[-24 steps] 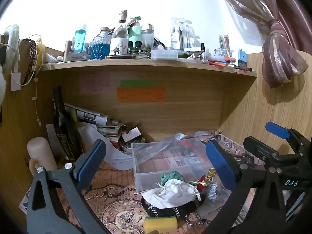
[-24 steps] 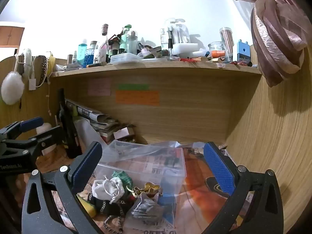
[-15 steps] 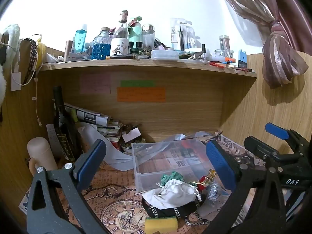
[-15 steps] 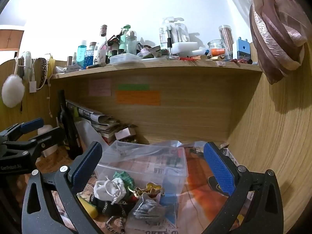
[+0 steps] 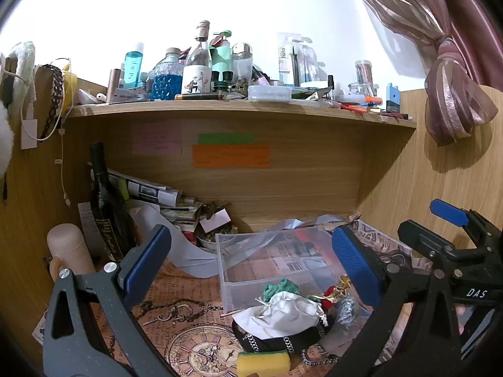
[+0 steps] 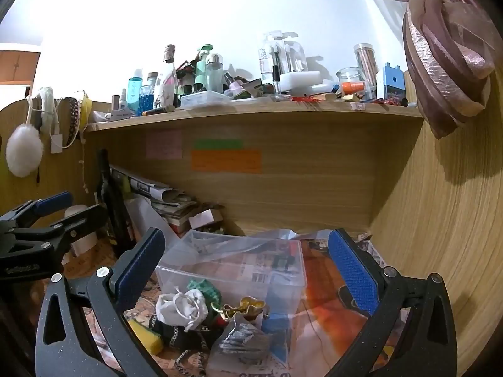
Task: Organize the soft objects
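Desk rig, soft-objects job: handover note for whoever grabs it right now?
Left gripper: jaws open, empty, above the pile.
Right gripper: jaws open, empty, also over the pile.
Clear plastic bin: on the desk behind the pile; nothing visible inside.
Pile in front of the bin: white drawstring pouch, green cloth, gold pouch, silver pouch, black chain bag, yellow sponge.
Done: nothing binned.
Left: move every soft item into the bin.
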A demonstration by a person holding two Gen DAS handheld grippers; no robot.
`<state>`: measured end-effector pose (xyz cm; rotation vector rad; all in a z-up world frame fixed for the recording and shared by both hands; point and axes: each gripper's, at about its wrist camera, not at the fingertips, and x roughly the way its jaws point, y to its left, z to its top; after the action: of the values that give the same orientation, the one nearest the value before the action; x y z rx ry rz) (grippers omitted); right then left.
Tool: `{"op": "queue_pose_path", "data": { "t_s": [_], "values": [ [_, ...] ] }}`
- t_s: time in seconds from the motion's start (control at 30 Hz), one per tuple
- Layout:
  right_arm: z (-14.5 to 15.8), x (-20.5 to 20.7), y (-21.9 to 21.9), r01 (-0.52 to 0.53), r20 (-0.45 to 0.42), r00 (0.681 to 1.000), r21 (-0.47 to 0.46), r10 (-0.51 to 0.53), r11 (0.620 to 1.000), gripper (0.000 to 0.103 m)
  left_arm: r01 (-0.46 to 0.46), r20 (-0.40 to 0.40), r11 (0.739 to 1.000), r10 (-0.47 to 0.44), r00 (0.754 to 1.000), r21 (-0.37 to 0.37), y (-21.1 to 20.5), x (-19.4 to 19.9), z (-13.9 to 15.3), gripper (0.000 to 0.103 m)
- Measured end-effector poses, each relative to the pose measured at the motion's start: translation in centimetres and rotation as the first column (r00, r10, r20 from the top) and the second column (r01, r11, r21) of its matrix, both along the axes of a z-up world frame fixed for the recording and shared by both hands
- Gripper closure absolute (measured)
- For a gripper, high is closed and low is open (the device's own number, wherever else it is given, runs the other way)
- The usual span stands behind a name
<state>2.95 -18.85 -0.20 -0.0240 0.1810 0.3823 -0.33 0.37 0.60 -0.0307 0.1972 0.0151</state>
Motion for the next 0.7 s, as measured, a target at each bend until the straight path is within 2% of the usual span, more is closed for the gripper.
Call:
{"op": "queue_pose_path", "data": {
  "t_s": [0.7],
  "values": [
    [0.02,-0.16,0.20,-0.005,0.000,1.000,0.005,0.005,1.000,0.000,0.008,-0.005,1.000,-0.008,1.000,0.004,0.15,-0.03,-0.19,0.000]
  ]
}}
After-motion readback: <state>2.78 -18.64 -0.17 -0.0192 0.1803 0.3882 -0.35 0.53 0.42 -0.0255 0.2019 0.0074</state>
